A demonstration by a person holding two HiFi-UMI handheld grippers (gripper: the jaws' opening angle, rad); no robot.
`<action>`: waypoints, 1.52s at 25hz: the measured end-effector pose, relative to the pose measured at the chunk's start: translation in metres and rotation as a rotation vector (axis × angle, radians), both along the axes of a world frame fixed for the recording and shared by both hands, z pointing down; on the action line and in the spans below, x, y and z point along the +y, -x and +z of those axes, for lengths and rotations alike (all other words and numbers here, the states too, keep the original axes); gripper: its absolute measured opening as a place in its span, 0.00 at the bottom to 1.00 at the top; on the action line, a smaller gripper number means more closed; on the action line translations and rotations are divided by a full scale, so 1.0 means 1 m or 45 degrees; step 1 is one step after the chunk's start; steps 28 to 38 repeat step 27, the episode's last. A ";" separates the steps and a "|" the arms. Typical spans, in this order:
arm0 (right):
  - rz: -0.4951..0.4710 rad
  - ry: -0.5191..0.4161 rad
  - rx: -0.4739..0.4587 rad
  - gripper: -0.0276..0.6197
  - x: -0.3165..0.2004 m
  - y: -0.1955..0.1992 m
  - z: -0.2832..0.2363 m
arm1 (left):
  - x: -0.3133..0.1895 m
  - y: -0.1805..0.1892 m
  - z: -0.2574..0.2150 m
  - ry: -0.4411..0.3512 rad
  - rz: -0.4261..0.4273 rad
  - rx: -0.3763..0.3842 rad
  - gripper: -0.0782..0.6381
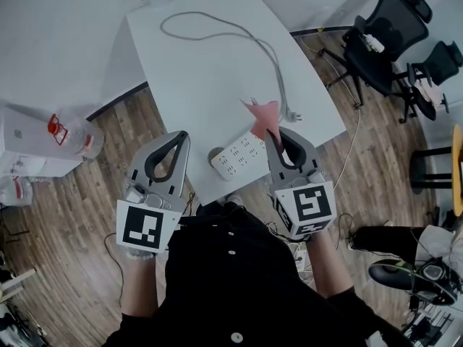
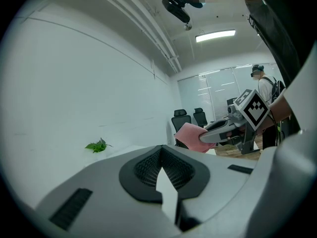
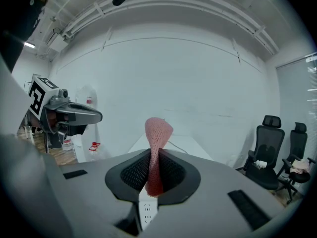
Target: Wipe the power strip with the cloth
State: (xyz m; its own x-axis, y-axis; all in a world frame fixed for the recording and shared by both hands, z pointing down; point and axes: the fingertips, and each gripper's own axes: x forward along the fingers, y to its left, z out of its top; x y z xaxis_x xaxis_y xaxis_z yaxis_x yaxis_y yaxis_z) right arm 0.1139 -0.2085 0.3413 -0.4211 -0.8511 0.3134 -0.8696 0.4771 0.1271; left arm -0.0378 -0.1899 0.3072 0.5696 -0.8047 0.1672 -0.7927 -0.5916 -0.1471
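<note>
Power strip [image 1: 242, 156] on table [image 1: 210, 63], near edge, between both grippers.
Left gripper [image 1: 182, 136]: jaws together, nothing in them, by table's left edge. Right gripper [image 1: 271, 132]: clamped on pink cloth [image 1: 262, 113], just beside strip.

- The middle of the table [image 1: 195, 92] is left bare; only the cable [image 1: 275, 67] is looped over its far and right parts.
- The power strip [image 1: 241, 156] at the near edge is overhung by the right gripper [image 1: 273, 134] and its cloth [image 1: 262, 114].
- The office chairs [image 1: 383, 31] are set well apart, at the right.
</note>
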 end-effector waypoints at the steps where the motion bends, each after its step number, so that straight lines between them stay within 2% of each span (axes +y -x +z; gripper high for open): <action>1: 0.000 0.000 0.000 0.13 0.000 0.001 0.000 | 0.000 0.000 0.000 0.000 -0.001 0.000 0.12; 38: -0.045 0.026 0.000 0.13 -0.003 0.020 0.004 | -0.003 0.012 -0.002 -0.005 -0.023 -0.001 0.12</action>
